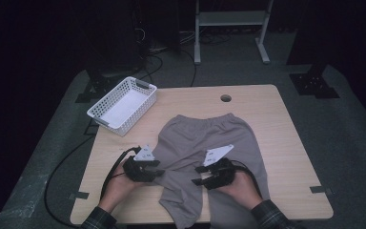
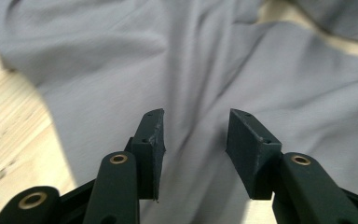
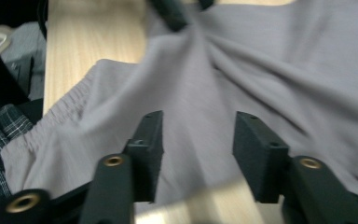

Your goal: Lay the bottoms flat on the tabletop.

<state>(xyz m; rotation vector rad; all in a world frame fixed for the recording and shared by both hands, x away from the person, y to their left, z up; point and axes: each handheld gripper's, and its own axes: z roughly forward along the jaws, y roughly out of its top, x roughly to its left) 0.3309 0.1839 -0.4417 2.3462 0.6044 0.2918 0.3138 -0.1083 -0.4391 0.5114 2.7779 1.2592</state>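
Item: grey trousers [image 1: 205, 143], spread on the wooden bench [image 1: 276, 143], waistband toward the far edge, both legs running toward the person and reaching the near edge. The person's left-side leg is twisted and folded near its hem.

Left claw [image 1: 158, 168]: held in the person's left hand at the outer edge of the left-side leg, jaws parted, nothing between them. The left gripper view places the left claw [image 2: 195, 140] over creased grey cloth, with bare bench wood at the left of that frame.

Right claw [image 1: 198, 175]: held in the right hand over the gap between the two legs, jaws parted, gripping nothing. The right gripper view sets the right claw [image 3: 198, 140] above rumpled cloth, and adds a gathered elastic hem [image 3: 70, 109] and a plaid sleeve [image 3: 0, 135] at the left of that frame.

High view also records: white slatted basket [image 1: 122, 104] at the bench's far left corner, well apart from the trousers; a round hole [image 1: 226, 98] near the far edge.

Writing: none can be read.
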